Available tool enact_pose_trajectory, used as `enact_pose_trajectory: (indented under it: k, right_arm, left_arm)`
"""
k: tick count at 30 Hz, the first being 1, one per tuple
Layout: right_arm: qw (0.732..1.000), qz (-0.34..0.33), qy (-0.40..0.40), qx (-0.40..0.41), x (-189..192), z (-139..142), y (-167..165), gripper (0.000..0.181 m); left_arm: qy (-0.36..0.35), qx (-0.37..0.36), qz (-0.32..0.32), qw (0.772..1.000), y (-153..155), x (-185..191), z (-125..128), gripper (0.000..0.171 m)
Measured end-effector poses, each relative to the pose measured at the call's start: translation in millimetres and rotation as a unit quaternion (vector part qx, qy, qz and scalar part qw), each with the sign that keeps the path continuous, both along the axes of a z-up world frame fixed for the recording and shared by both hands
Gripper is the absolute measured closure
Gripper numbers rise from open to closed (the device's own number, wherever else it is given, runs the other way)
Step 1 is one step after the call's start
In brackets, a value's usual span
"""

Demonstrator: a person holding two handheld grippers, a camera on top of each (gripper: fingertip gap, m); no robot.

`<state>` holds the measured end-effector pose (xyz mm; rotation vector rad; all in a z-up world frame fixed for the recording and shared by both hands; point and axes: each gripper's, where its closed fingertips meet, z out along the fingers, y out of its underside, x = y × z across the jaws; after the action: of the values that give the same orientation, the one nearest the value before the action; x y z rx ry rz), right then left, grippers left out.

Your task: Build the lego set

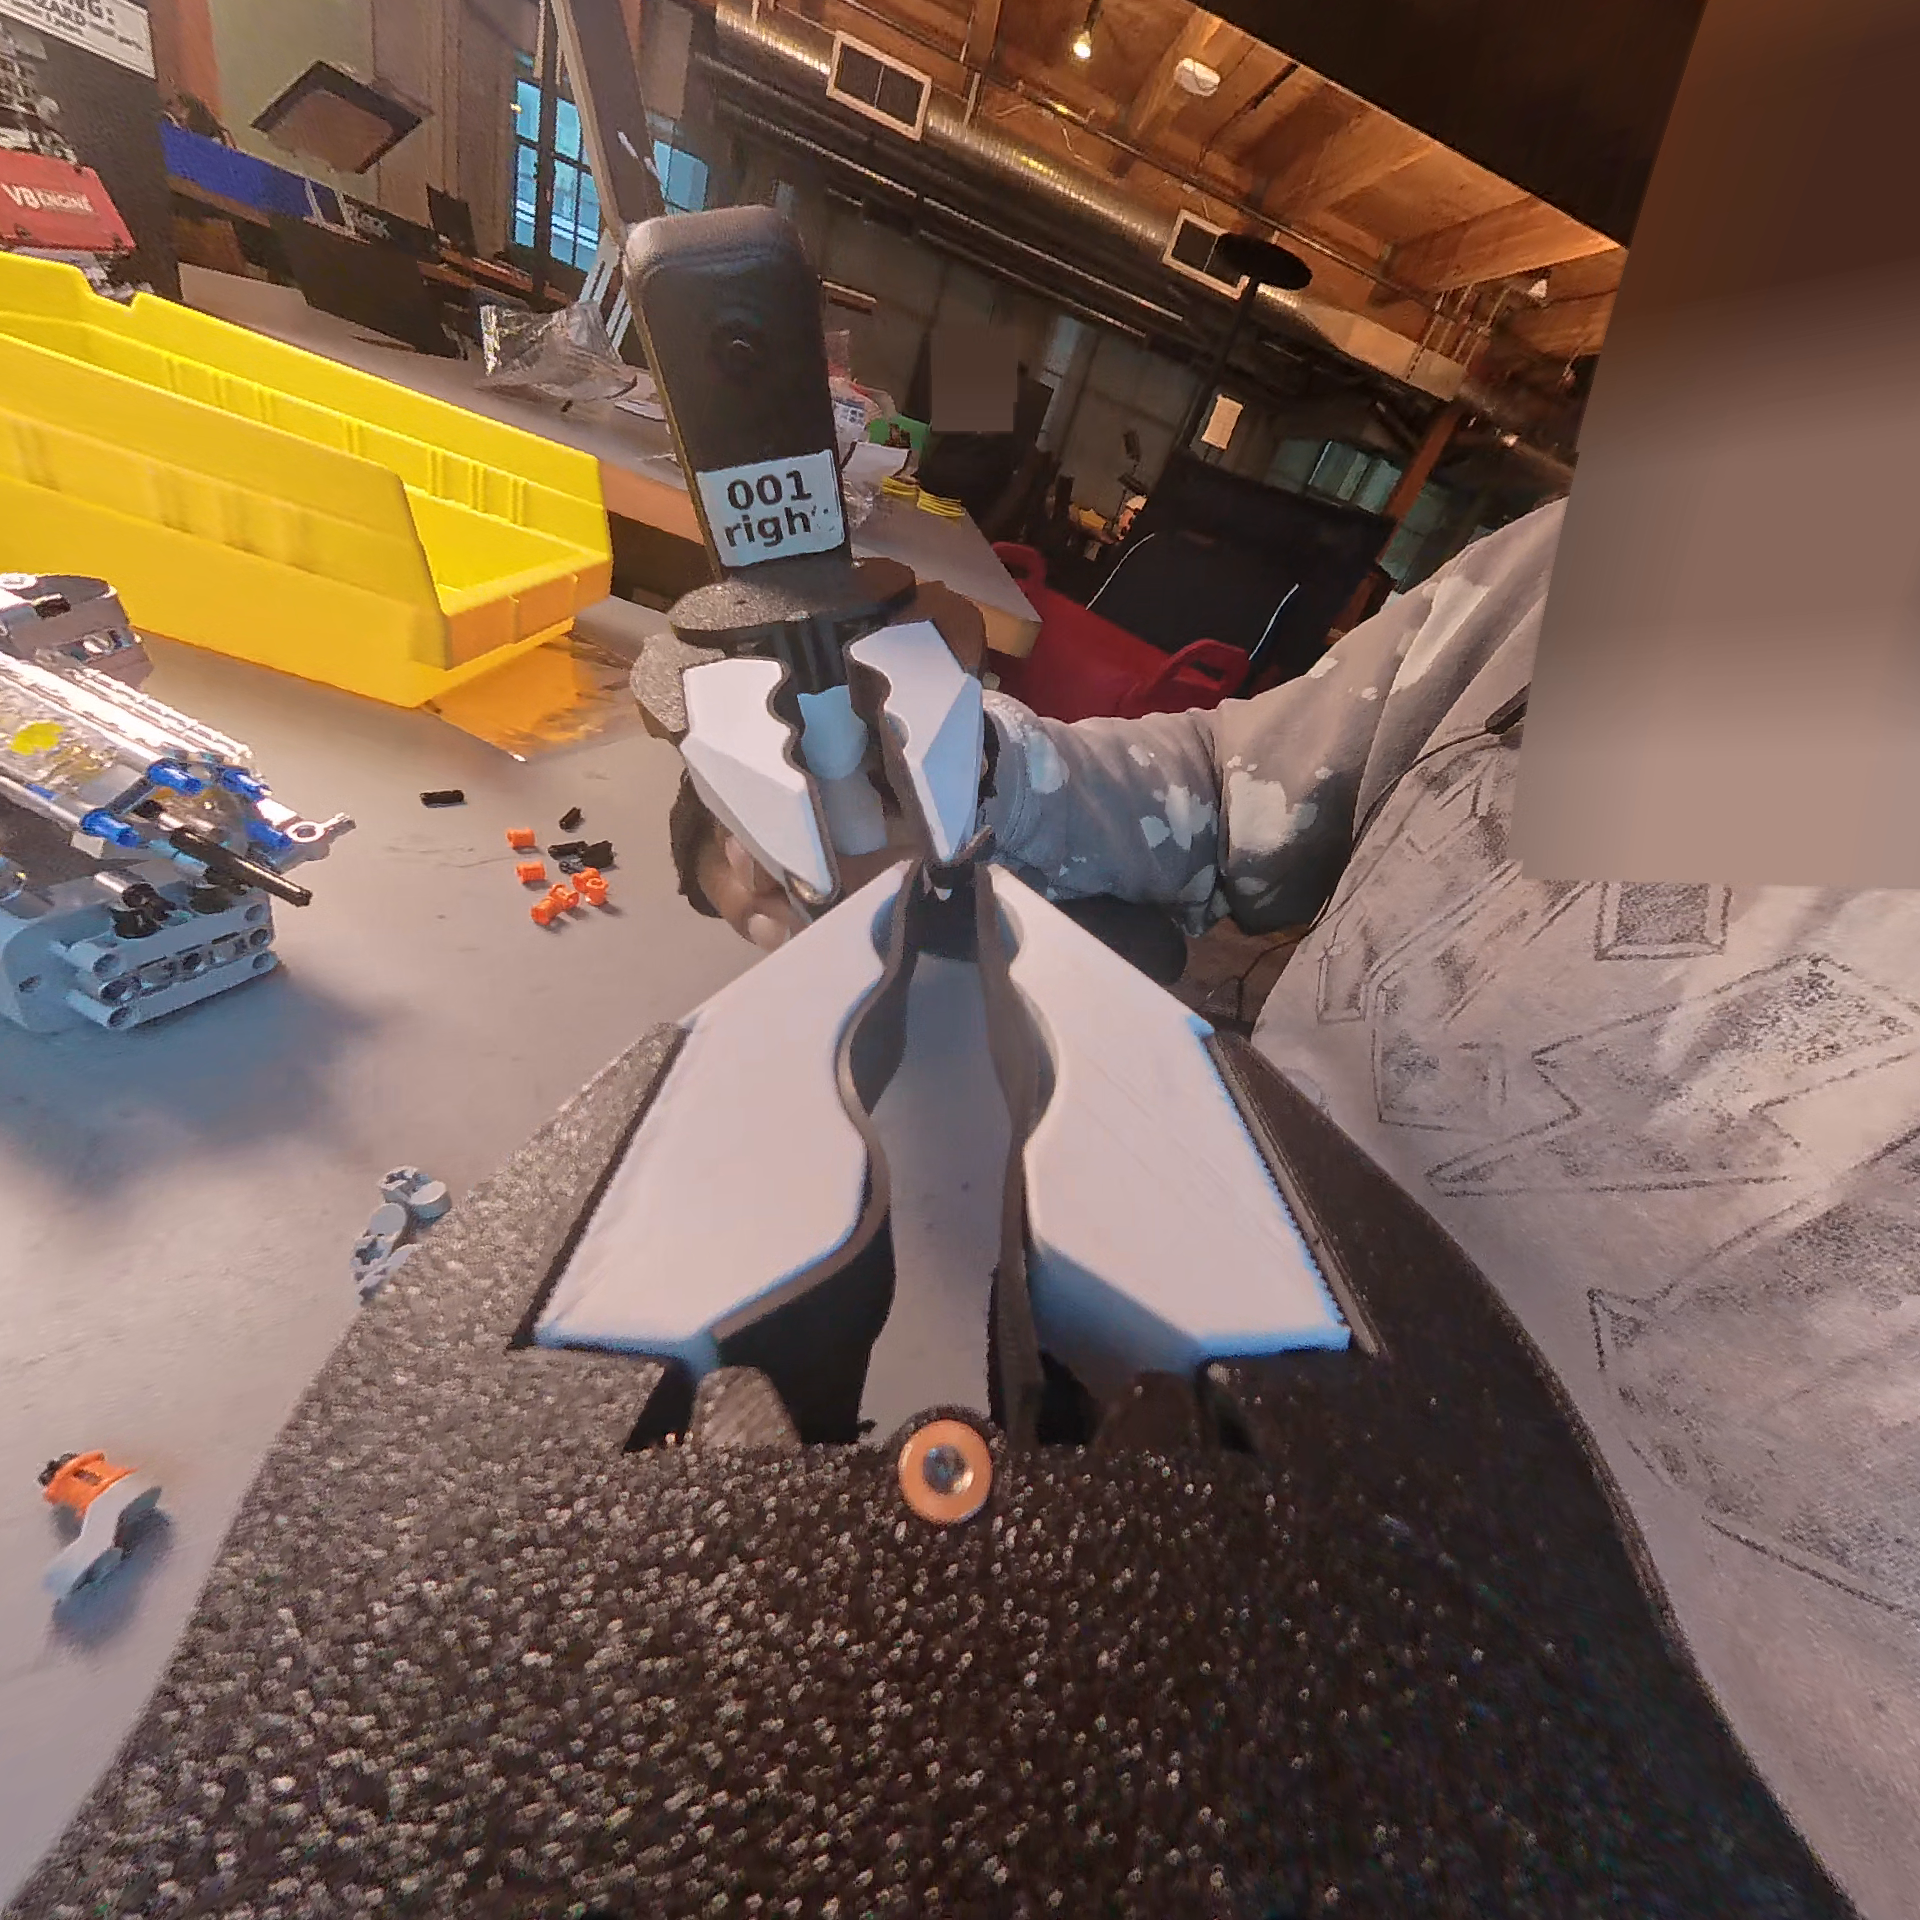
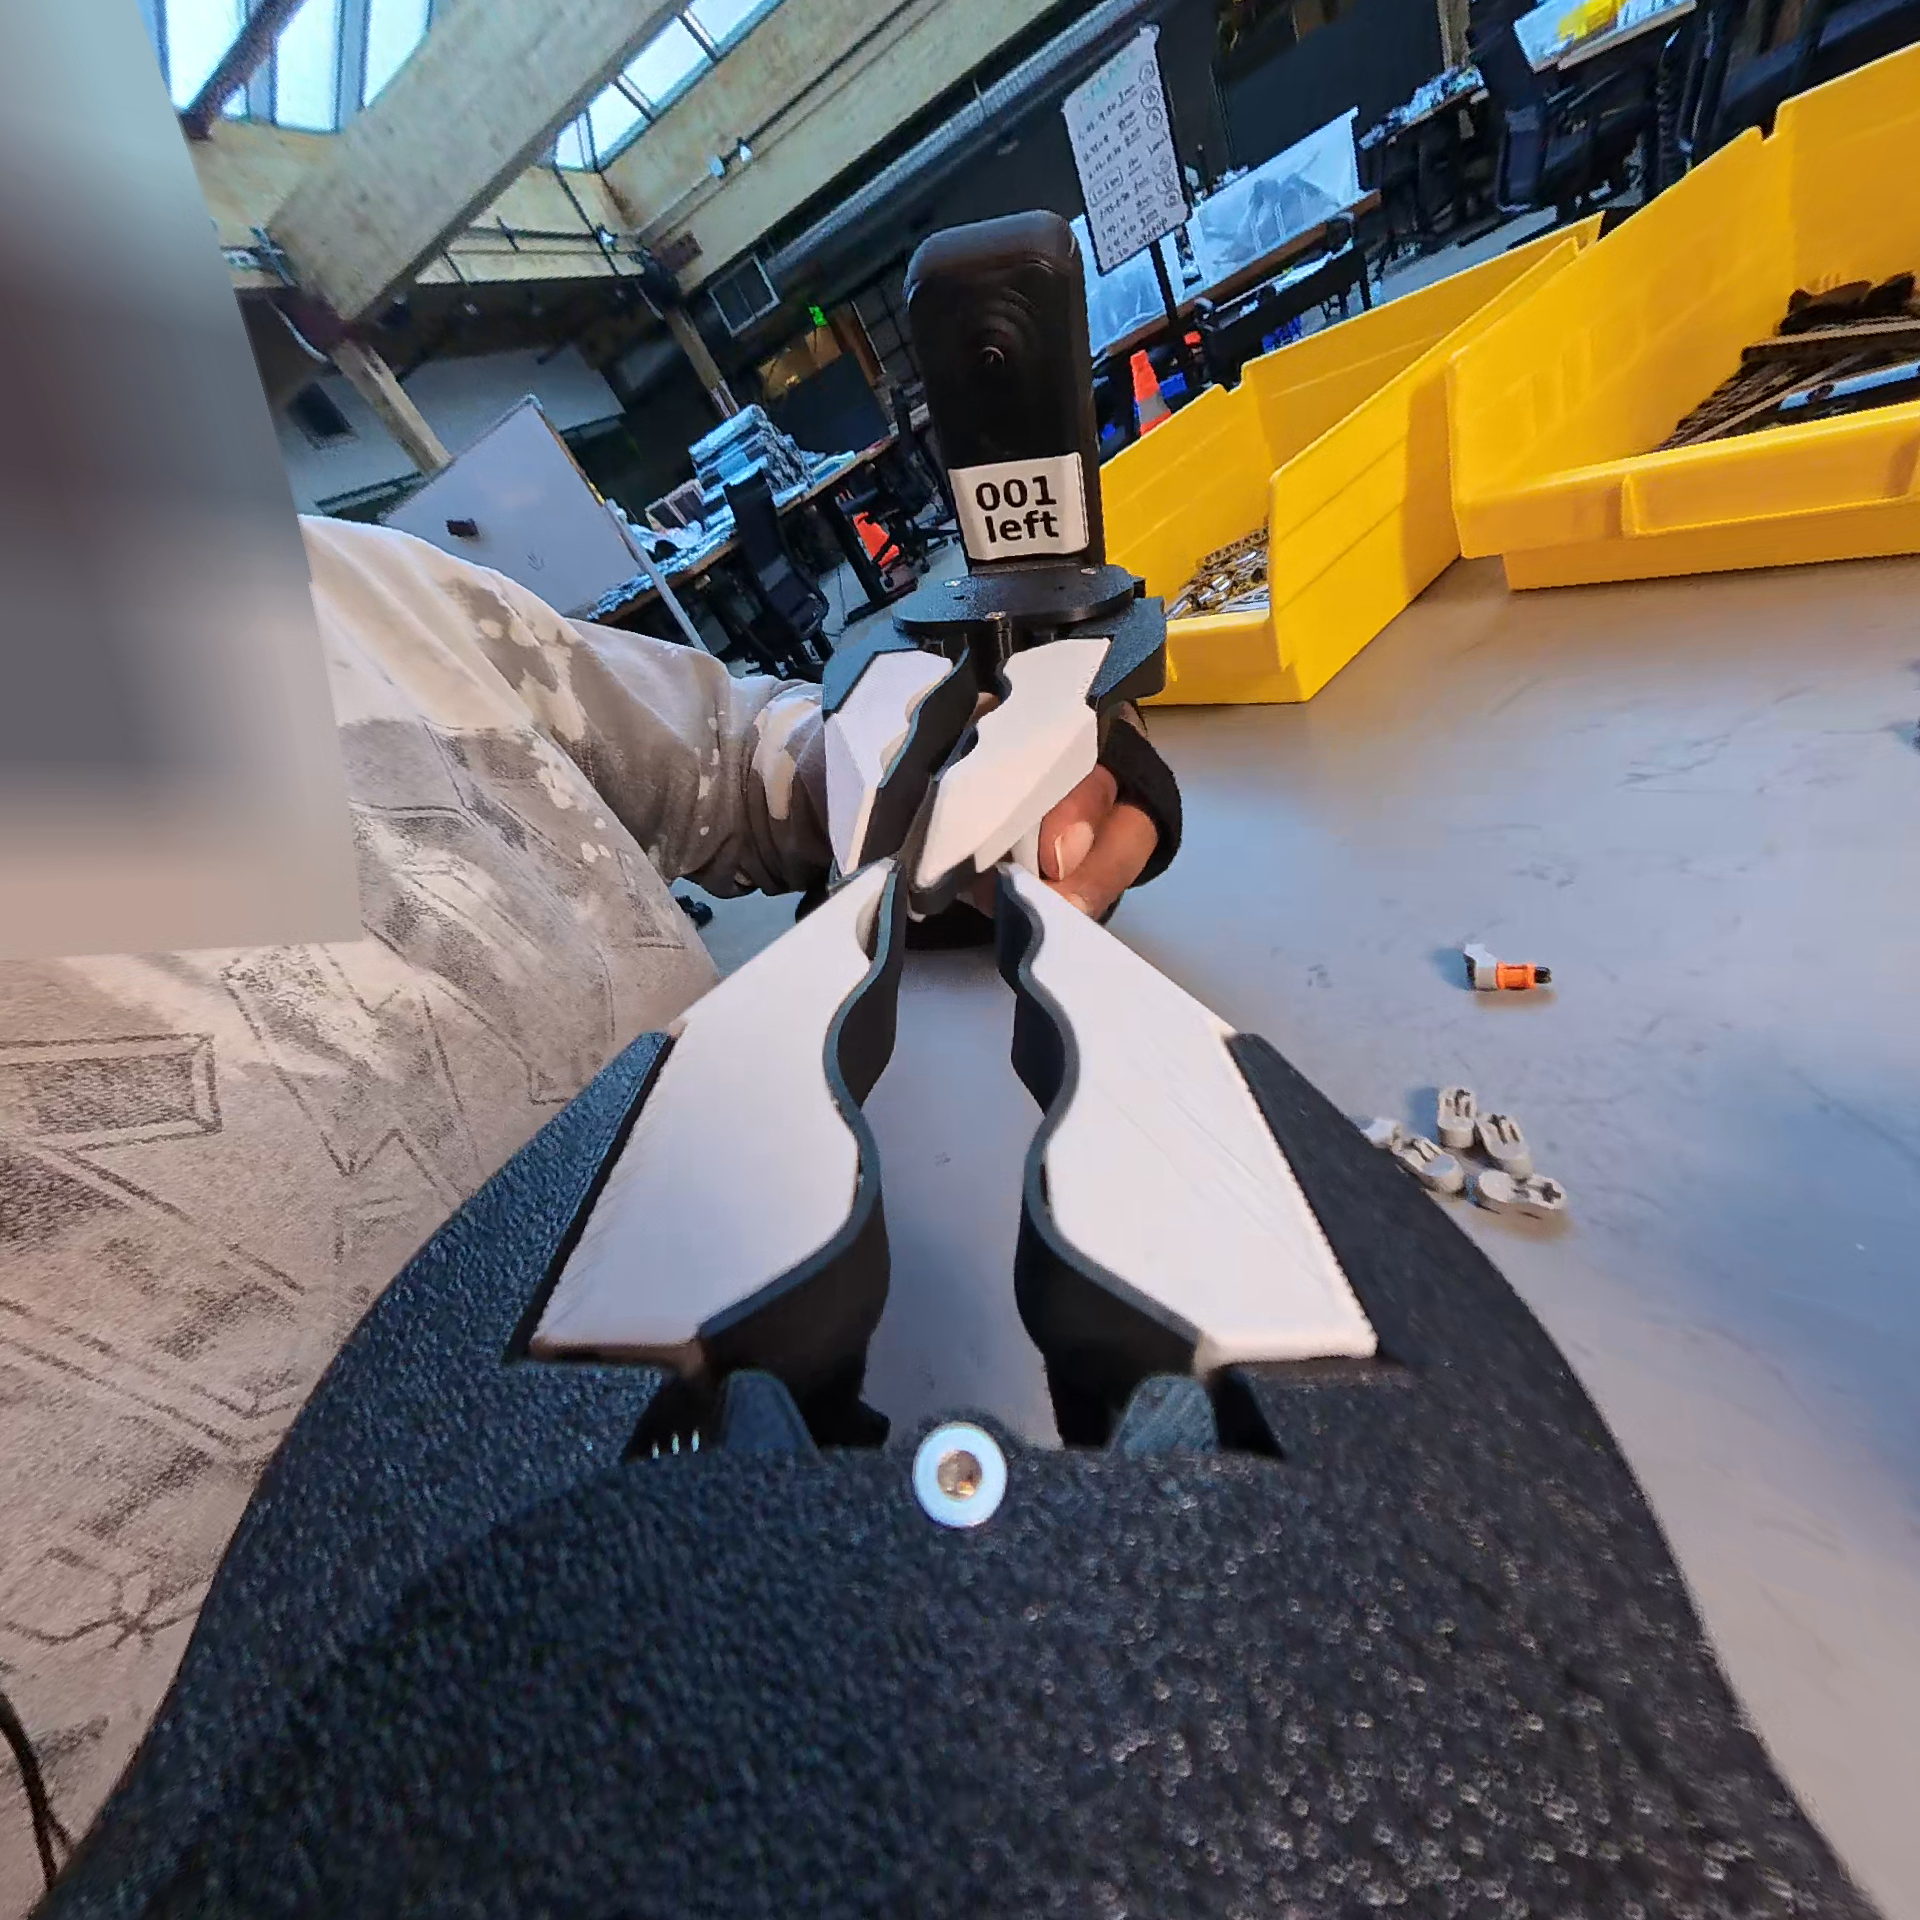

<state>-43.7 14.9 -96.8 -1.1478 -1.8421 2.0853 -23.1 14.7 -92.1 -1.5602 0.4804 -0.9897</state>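
My left tool [image 1: 948, 883] meets my right tool [image 2: 945, 904] tip to tip above the bench [image 2: 1558, 831]. The right is slightly spread. Whether the left pinches anything, I cannot tell.

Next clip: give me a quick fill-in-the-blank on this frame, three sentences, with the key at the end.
The long bins on the table are ____ in colour.
The small loose pins near the brick model are black and ____.
The left tool and the right tool face each other, tip to ____.
Missing: yellow; orange; tip.
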Motion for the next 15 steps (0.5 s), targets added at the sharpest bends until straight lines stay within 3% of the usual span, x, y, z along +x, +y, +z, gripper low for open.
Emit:
enact_pose_trajectory:
  k: [7,15]
  right_arm:
    - [1.0,0.004,0.007,-0.027,-0.6,3.8,-5.0,0.17]
    - [0.999,-0.031,0.036,0.001,-5.5,3.4,-5.5,0.17]
  left_arm:
    - [-0.041,-0.013,-0.014,0.999,-1.9,-0.9,4.0,0.166]
    - [-0.106,-0.057,-0.027,0.992,-2.8,-6.3,2.8,0.167]
